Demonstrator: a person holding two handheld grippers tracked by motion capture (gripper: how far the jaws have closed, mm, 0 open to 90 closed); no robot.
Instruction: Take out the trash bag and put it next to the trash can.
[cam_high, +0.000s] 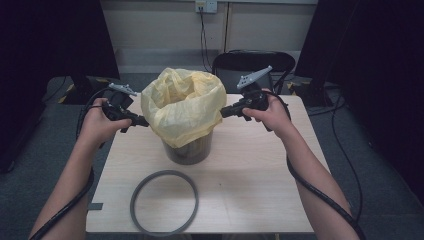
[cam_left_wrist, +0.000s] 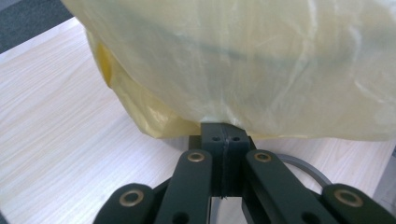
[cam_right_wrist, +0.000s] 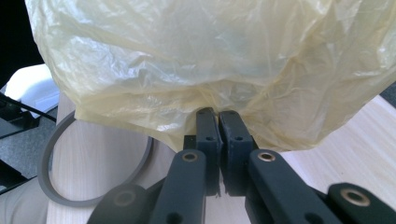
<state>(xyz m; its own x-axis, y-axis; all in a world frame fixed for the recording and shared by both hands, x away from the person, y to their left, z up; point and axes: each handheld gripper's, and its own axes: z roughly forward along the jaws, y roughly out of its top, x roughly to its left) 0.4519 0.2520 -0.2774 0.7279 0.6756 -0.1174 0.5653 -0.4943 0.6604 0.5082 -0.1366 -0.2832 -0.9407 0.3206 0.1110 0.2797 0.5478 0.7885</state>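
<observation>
Pinching the yellow bag (cam_high: 183, 107) with both the left gripper (cam_high: 141, 121) and right gripper (cam_high: 226, 111) clamped shut, you have it draped over the bin (cam_high: 189, 150), grey ring (cam_high: 164, 202) unfitted.

Left gripper (cam_high: 141, 121), right gripper (cam_high: 226, 111) pinch yellow bag (cam_high: 182, 105) over bin (cam_high: 188, 150); grey ring (cam_high: 164, 202) on table (cam_high: 250, 170).

A pale wooden table (cam_high: 250, 170) stands on a grey carpeted floor (cam_high: 380, 165). Behind it sits a black chair (cam_high: 252, 62), pushed near the far edge. The back wall (cam_high: 160, 25) is light-coloured, with a white socket (cam_high: 206, 5) high up and a dark cable hanging from it. Black curtains (cam_high: 50, 35) close off both sides — left and right. The light is dim and even, falling softly on the tabletop.
</observation>
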